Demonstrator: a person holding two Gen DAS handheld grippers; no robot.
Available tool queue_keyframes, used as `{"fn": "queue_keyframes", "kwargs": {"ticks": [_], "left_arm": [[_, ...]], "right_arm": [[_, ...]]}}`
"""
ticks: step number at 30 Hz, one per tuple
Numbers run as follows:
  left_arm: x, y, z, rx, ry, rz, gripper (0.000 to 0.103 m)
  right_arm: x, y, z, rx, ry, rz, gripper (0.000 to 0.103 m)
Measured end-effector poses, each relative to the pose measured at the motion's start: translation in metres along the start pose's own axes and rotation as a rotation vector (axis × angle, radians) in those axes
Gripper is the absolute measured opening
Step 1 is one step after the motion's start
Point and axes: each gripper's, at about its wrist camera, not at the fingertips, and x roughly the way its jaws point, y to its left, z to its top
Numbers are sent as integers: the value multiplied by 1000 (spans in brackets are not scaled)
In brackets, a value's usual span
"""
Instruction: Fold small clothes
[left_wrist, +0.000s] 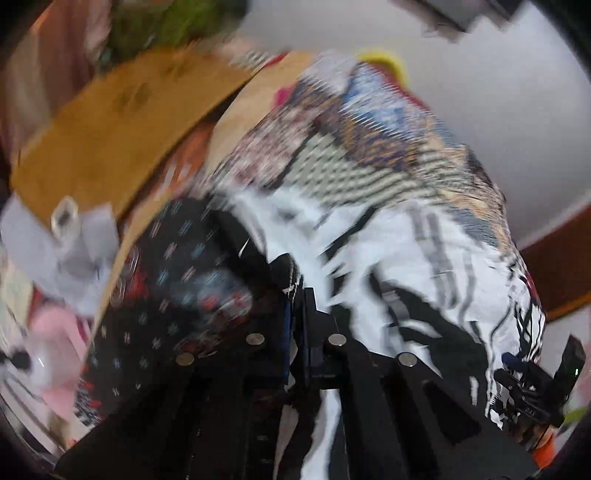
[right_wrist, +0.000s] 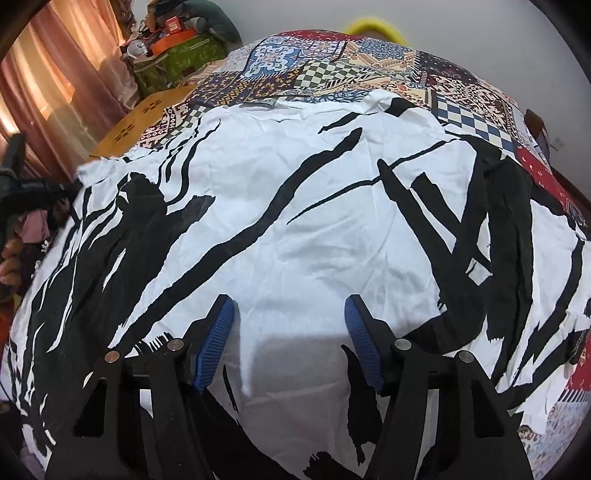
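Observation:
A white garment with black brush-stroke print (right_wrist: 295, 221) lies spread flat over a patchwork bedspread (right_wrist: 332, 70). My right gripper (right_wrist: 290, 306) is open, its blue-padded fingers (right_wrist: 216, 332) hovering just above the garment's near part. In the blurred left wrist view, my left gripper (left_wrist: 299, 295) is shut on an edge of the same white and black garment (left_wrist: 424, 266). The right gripper (left_wrist: 535, 387) shows at that view's lower right.
A dark patterned cloth (left_wrist: 177, 295) lies left of the left gripper. A wooden board (right_wrist: 140, 122) stands at the bed's far left, with pink curtains (right_wrist: 55, 81) and a green bag (right_wrist: 177, 59) behind it. A yellow ring (right_wrist: 373, 27) shows beyond the bed.

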Motion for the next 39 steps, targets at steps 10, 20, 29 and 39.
{"fn": "queue_keyframes", "kwargs": {"ticks": [10,20,29,39], "left_arm": [[-1,-120,-6,277,24,-108,5],[43,-128,-51,326,228,-111,21],[-18,-79,-22,268,30,-100,60],[41,-58,-26,300,112,-35,60]], "right_arm": [[-5,2,0,20,27,-10,57],[-35,29,16,-48,-22,-3,59],[-16,81,62,-96,-61,56,60],[50,94,101,-53,-22,22,60]]}}
